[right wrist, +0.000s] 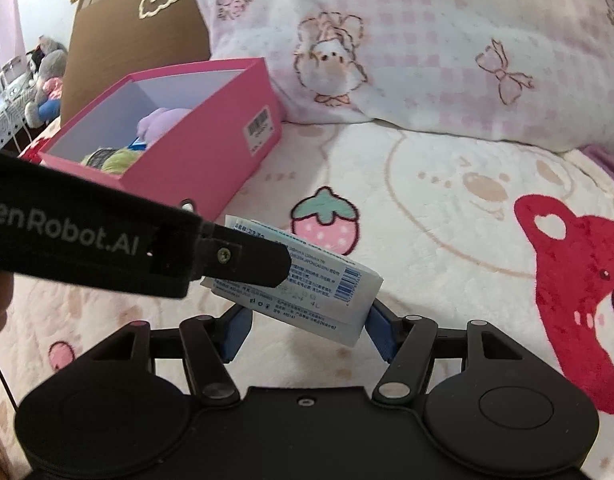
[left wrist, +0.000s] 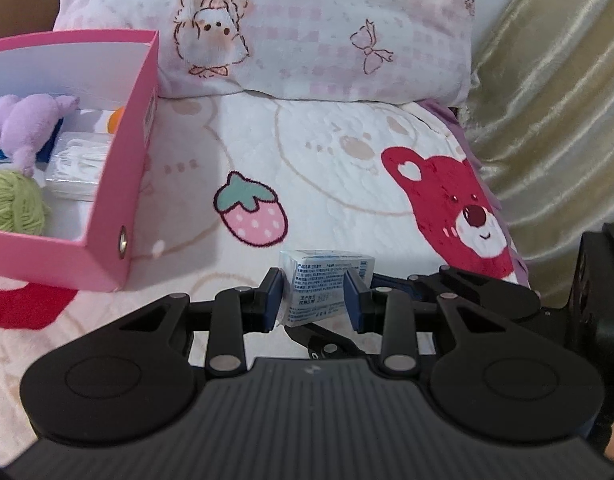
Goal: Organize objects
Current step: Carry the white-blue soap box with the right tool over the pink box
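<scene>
Left gripper [left wrist: 313, 294] clamps a white tissue packet [left wrist: 325, 280] above the bed blanket [left wrist: 327, 184], right of the pink box [left wrist: 119, 184]. Right gripper [right wrist: 307, 332] stands spread wide beneath the packet, apparently not gripping it.

One pink box [left wrist: 107, 184], one tissue packet [left wrist: 321, 284], one purple plush [left wrist: 27, 120], one green yarn ball [left wrist: 13, 200], and one pillow [left wrist: 307, 32] were visible.

A bed covered by a white plush blanket [left wrist: 339, 208] with bear and strawberry prints carries an open pink cardboard box [left wrist: 123, 184] at nine o'clock and a pink-checked pillow [left wrist: 307, 28] at twelve.
</scene>
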Demonstrator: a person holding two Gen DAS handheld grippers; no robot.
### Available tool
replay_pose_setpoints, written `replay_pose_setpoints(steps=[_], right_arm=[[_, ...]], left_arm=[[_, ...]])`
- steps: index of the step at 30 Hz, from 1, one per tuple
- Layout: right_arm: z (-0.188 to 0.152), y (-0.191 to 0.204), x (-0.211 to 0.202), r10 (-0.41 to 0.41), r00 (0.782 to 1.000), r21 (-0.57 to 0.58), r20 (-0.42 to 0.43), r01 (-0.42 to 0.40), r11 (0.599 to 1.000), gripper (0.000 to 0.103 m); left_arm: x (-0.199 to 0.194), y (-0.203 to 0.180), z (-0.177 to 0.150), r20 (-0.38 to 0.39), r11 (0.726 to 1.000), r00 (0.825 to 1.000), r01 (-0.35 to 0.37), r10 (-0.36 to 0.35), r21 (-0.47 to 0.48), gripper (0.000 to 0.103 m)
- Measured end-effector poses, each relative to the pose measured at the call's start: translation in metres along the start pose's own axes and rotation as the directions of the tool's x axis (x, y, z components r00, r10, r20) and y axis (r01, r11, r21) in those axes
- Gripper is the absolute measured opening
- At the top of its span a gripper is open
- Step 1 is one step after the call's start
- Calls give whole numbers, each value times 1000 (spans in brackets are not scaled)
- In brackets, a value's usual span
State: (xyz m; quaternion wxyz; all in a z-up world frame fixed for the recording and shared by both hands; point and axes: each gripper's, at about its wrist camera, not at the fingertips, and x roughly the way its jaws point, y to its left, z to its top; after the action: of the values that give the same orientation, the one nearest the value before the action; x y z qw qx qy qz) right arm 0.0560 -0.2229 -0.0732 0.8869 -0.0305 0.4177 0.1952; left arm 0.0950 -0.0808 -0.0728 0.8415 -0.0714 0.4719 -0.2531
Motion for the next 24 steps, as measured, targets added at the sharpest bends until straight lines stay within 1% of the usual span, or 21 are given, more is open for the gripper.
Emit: replay_pose_setpoints(steps=[5, 7, 11, 14, 18, 21, 24], right_arm=[[0, 10, -13, 10, 1000, 15, -12, -10, 1000, 68], [-2, 16, -21, 17, 999, 10, -30, -17, 1000, 68], [-5, 26, -39, 51, 997, 0, -50, -51, 999, 66], [-3, 32, -48, 73, 996, -5, -54, -74, 997, 65], [2, 43, -59, 75, 996, -37, -46, -77, 996, 62], [6, 51, -66, 93, 995, -47, -46, -95, 994, 58], [10, 61, -72, 91, 995, -73, -37, -93, 993, 57]], left_arm=[[-20, -2, -3, -10, 1000, 1000, 0, 0, 16, 32], [-27, 0, -4, -39, 1000, 999, 11, -12, -13, 32], [-44, 5, -10, -68, 999, 997, 40, -42, -28, 32], [-57, 6, -14, -61, 999, 997, 35, -36, -23, 32], [-74, 9, -14, -41, 999, 999, 34, -34, -21, 32], [-84, 12, -13, -32, 1000, 999, 17, -18, -26, 32], [-95, 17, -14, -18, 1000, 1000, 11, -12, -22, 32]])
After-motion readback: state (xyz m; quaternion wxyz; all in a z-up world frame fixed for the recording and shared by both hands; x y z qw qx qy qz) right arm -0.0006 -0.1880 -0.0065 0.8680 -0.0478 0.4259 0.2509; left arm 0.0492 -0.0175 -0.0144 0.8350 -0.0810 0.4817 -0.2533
